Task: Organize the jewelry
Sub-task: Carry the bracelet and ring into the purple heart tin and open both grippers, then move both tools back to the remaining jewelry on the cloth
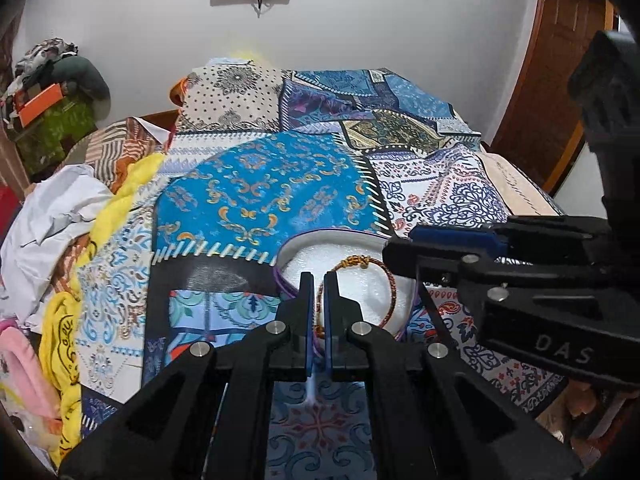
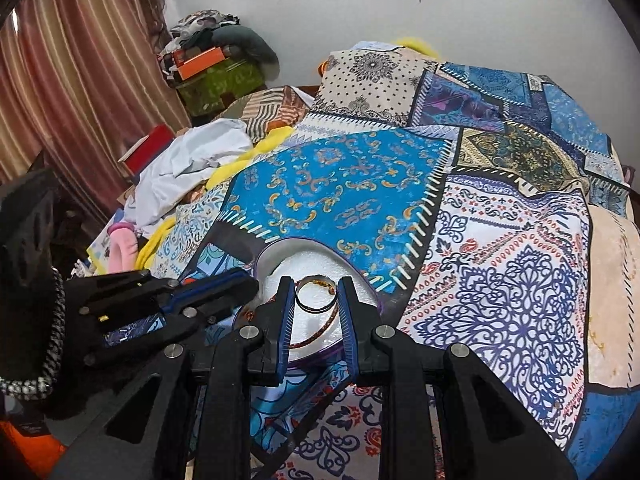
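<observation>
Scene: patchwork-print bedspread on a bed; a round white foam-lined box with a purple rim sits on it near the front edge.

Left gripper: blue-padded fingers nearly pressed together, a narrow slit between them. They sit at the near rim of the box, and the beaded red-gold bangle runs just behind them. Cannot tell whether they pinch the rim, the bangle, or nothing; the contact spot is hidden by the fingers.

Right gripper: fingers spread, one on each side of a plain silver metal bangle, which stands tilted on edge between the pads. Pads are touching it or just beside it; looks like a light hold, not a firm clamp. The red-gold bangle lies flat on the foam below it, inside the box.

Step in hand (judgement): placing the silver bangle into the box beside the beaded one.

How to do it well:
- Keep the left gripper steady at the rim so the light box does not skate on the soft bedspread.
- Lower the right gripper until the bangle's bottom edge rests on the foam before widening the fingers; released on edge, it could roll.
- Tip it flat, then withdraw straight up, clear of the beaded bangle.
</observation>
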`<state>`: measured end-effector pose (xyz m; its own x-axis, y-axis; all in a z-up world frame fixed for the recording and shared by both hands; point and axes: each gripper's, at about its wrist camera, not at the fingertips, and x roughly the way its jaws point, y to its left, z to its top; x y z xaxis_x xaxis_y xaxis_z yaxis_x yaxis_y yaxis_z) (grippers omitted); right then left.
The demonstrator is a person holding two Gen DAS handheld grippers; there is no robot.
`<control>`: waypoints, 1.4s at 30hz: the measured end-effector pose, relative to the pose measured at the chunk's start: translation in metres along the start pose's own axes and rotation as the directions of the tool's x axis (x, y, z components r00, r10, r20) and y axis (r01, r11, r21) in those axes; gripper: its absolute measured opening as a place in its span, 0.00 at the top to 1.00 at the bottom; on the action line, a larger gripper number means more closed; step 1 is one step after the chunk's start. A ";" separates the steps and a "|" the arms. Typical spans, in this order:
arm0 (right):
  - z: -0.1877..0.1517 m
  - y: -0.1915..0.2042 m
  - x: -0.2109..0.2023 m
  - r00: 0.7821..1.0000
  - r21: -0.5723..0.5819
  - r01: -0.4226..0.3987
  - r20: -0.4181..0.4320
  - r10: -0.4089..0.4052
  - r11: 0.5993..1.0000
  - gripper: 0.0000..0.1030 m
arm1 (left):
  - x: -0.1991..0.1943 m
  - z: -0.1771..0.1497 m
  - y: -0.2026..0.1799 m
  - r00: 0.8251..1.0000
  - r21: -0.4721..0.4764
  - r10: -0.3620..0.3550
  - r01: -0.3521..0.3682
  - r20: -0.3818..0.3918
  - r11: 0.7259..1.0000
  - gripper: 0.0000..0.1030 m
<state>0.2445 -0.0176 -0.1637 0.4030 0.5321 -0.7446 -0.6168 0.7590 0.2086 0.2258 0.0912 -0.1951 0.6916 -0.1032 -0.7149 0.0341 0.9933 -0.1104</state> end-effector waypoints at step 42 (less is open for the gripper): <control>-0.011 -0.004 -0.090 0.983 0.011 0.119 0.136 -0.119 0.993 0.69 | -0.089 0.010 -0.036 0.994 0.041 0.013 -0.018 0.108 0.999 0.58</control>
<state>0.2028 -0.0728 -0.1043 0.5619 0.4839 -0.6709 -0.5569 0.8210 0.1257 0.1705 0.0649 -0.1208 0.7661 -0.0840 -0.6372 0.0515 0.9963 -0.0694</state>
